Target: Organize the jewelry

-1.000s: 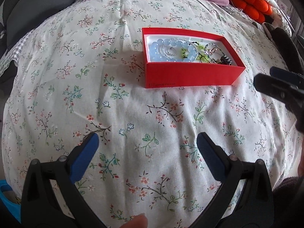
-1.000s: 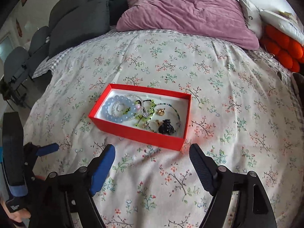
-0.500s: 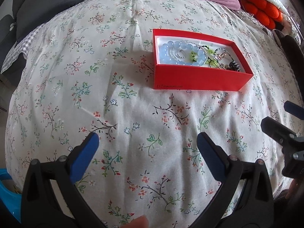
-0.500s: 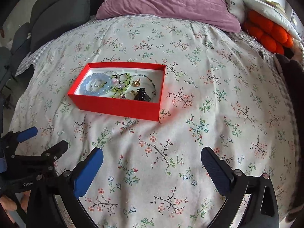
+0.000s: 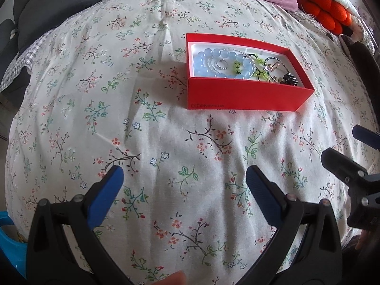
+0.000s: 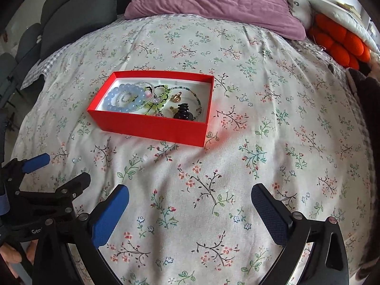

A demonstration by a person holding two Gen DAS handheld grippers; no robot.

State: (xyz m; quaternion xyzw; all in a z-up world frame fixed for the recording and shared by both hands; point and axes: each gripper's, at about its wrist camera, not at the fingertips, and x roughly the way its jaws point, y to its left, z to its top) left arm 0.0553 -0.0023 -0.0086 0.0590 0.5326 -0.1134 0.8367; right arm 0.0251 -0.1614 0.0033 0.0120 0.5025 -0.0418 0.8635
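Open red cardboard box (image 6: 152,124) of tangled jewelry (image 6: 152,98) resting on the floral white bedspread (image 6: 213,178), pale blue bead bracelet (image 5: 220,64) inside. Left gripper (image 5: 184,175) and right gripper (image 6: 190,193) both spread wide, empty, hovering near the box.

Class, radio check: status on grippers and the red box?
Left gripper open, empty. Right gripper open, empty. Red box on bedspread, jewelry inside. Path clear.

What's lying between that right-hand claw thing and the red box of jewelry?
Nothing but bare floral bedspread. The right wrist view shows the open right gripper hovering short of the red box, with only cloth between them.
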